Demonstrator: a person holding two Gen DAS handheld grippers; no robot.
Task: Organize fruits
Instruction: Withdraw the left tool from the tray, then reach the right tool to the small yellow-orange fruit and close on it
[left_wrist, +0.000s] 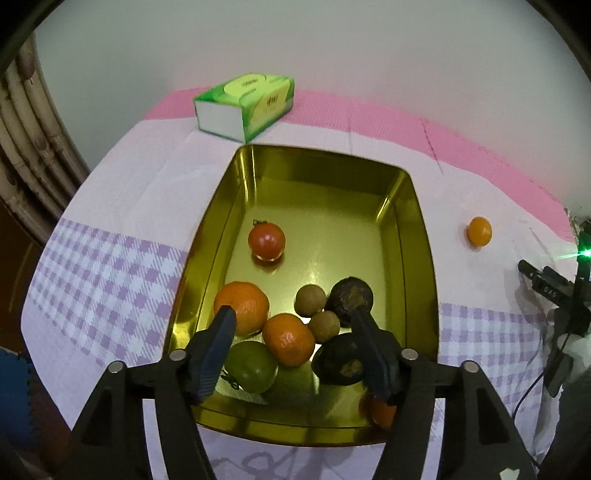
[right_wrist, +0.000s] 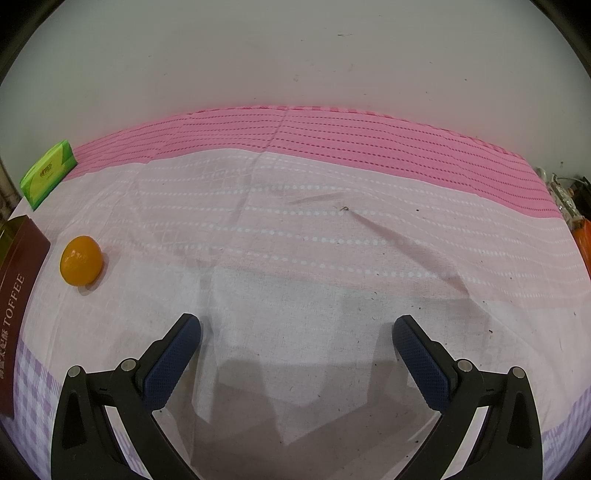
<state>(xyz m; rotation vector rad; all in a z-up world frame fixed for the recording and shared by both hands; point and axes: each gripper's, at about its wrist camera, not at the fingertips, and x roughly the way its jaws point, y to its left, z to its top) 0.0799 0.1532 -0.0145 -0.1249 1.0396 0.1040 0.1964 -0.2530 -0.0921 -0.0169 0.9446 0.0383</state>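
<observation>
Fruits (left_wrist: 286, 339) fill gold tin (left_wrist: 424, 258); orange (right_wrist: 81, 260) outside.

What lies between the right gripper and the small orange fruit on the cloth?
Only bare pink-and-white tablecloth. In the right wrist view, nothing sits between the open right gripper and the small round orange fruit.

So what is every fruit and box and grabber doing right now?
Left gripper: open, over the fruit in the tin.
Right gripper: open, empty, above the cloth.
Gold tin: lidless, holding fruit.
Red tomato: in the tin, apart from the pile.
Yellow-orange fruit: outside the tin, on the cloth.
Tissue box: flat behind the tin.
</observation>
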